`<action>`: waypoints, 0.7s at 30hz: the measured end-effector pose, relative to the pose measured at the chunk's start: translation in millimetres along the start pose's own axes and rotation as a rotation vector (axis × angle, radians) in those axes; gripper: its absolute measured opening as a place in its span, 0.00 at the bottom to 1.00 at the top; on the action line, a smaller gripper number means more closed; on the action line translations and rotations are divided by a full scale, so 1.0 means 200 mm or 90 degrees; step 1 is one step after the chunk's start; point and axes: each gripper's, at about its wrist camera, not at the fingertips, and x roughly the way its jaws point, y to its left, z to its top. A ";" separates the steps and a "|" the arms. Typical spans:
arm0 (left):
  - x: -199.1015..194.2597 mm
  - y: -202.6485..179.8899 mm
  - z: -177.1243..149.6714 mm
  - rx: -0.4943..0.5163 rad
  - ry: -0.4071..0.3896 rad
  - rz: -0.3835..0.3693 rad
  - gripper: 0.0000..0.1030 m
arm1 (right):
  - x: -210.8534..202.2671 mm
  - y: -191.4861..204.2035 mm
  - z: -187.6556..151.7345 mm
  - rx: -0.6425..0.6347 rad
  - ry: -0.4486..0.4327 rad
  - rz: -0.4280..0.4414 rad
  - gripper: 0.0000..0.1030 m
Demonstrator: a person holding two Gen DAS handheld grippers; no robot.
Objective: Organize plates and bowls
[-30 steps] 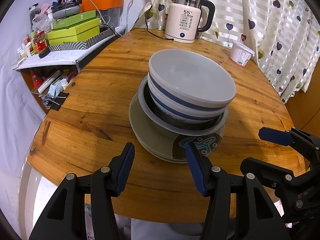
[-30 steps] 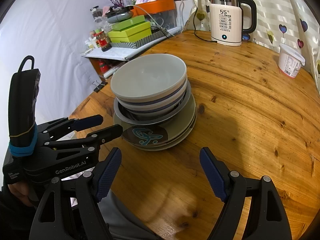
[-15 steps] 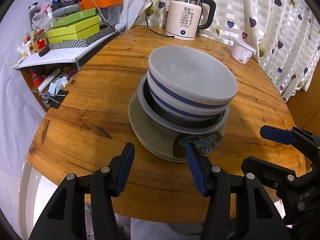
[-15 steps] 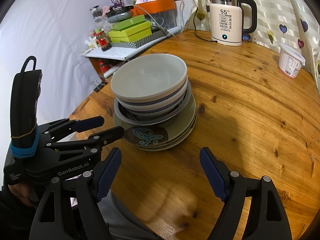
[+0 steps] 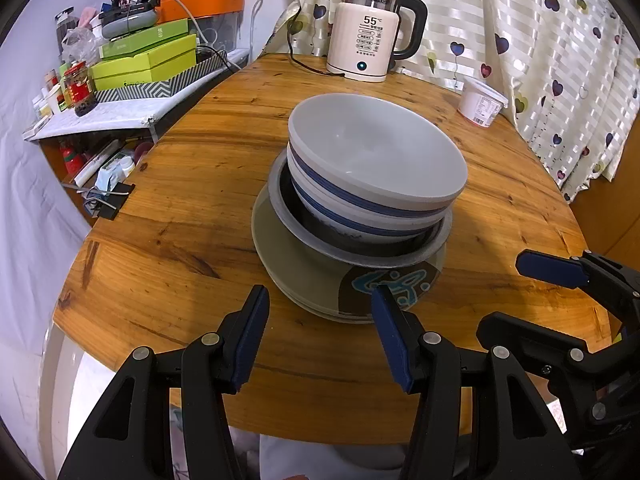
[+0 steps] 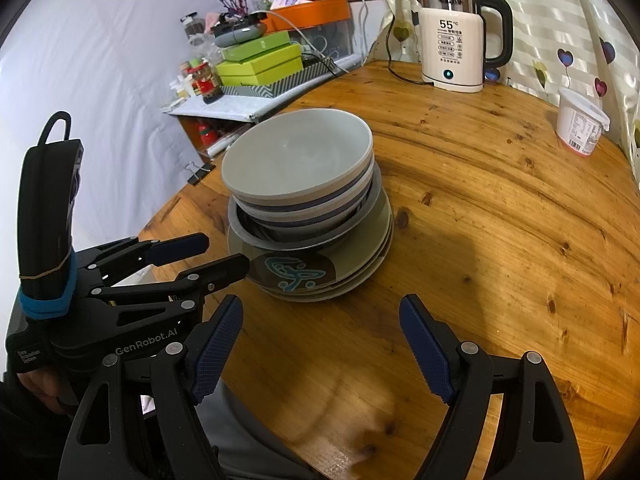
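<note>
Both grippers spread and empty, left gripper [image 5: 320, 332] just short of the plates [image 5: 304, 276], right gripper [image 6: 320, 344] beside it; bowls [image 5: 376, 160] sit nested and tilted mid-table [image 5: 180, 216], so nudging the plate rim could slide the stack.
</note>
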 end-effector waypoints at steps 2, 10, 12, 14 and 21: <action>0.00 0.00 0.00 0.000 0.001 0.000 0.53 | 0.00 0.00 0.00 0.000 -0.001 -0.001 0.79; 0.00 -0.01 0.00 -0.003 0.002 0.000 0.53 | 0.00 0.00 0.00 0.000 0.000 -0.001 0.79; 0.00 -0.01 -0.01 -0.002 0.002 0.001 0.53 | 0.00 0.00 0.00 0.000 0.000 -0.001 0.79; 0.00 -0.01 -0.01 -0.001 0.001 0.002 0.53 | 0.00 0.00 0.00 0.000 0.000 0.000 0.79; 0.00 -0.01 -0.01 -0.002 0.000 0.002 0.53 | 0.00 0.00 0.00 0.000 -0.001 -0.001 0.79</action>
